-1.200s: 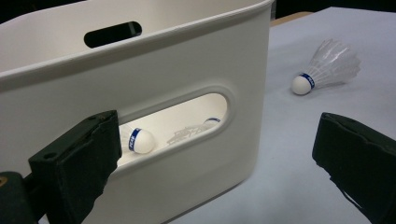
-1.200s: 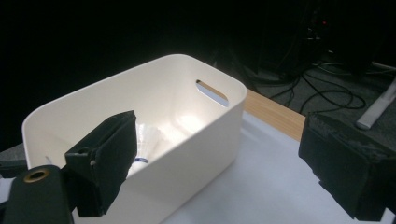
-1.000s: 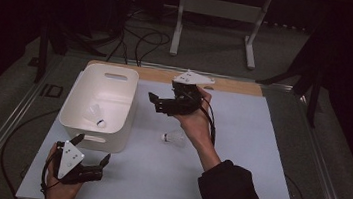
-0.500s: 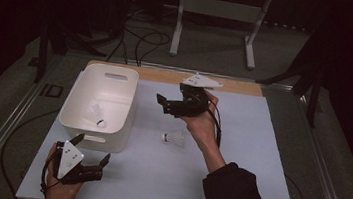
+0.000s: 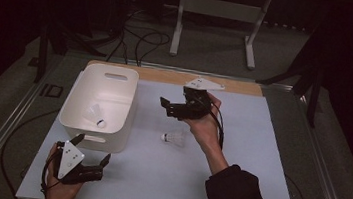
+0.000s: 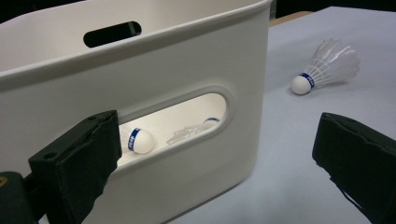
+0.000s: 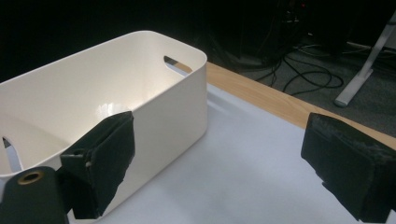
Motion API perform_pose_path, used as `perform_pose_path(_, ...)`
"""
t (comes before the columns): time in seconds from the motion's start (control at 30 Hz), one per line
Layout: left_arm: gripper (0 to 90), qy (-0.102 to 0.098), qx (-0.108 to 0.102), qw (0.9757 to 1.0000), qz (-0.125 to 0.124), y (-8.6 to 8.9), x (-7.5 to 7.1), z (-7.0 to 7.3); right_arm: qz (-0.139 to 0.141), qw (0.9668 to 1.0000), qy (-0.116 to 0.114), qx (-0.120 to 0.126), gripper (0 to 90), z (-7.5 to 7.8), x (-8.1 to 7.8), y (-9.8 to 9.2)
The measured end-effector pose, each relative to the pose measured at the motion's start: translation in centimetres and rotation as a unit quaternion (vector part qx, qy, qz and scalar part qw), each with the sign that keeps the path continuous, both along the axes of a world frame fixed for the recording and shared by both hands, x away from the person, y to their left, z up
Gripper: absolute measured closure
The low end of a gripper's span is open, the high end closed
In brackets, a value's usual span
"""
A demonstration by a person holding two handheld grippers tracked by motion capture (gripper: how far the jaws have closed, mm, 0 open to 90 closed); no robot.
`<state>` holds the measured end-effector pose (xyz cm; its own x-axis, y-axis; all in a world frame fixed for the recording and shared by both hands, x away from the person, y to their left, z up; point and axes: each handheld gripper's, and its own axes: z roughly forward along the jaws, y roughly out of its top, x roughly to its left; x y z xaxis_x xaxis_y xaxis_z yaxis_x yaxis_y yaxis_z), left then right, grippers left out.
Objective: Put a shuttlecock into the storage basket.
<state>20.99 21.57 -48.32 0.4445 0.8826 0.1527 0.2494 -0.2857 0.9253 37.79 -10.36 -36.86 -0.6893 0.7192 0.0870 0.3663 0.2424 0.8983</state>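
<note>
A white bin (image 5: 75, 105) stands on the left of the table, and a white shuttlecock (image 5: 97, 118) lies inside it. Through the bin's handle slot (image 6: 187, 126) that shuttlecock's cork (image 6: 140, 140) shows. A second shuttlecock (image 5: 172, 138) (image 6: 327, 67) lies on its side on the mat, right of the bin. My right gripper (image 5: 165, 107) (image 7: 219, 140) hangs open and empty above the mat, pointing toward the bin (image 7: 154, 93). My left gripper (image 5: 92, 149) (image 6: 219, 130) rests open near the bin's front wall, with nothing between its fingers.
The pale mat (image 5: 257, 164) covers the table, with a wooden strip (image 5: 167, 76) along its far edge. Cables (image 5: 146, 40) and a metal stand (image 5: 214, 13) lie on the floor beyond. A forearm in a dark sleeve (image 5: 234, 196) crosses the mat's right front.
My right gripper has drifted slightly right, away from the bin, still open. The left gripper and both shuttlecocks have stayed put.
</note>
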Motion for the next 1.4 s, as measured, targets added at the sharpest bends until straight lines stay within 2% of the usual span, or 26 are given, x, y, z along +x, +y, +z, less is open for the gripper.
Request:
perform_pose_path(0.27, 0.1, 0.001, -0.005, 1.0, 0.003, 0.1, 0.0, 0.0, -0.005, 0.9999, 0.008, -0.005, 9.7, -0.5, 0.0, -0.5)
perform_pose_path(0.47, 0.0, 0.012, -0.006, 0.9999, 0.003, 0.0, 0.1, -0.1, -0.004, 0.9999, 0.01, -0.007, 9.6, -0.8, -0.2, -0.7)
perform_pose_path(1.4, 0.0, 0.01, -0.012, 0.9998, 0.015, 0.3, 0.1, 0.0, -0.006, 0.9992, 0.029, -0.025, 9.6, -2.9, -0.5, -1.4)
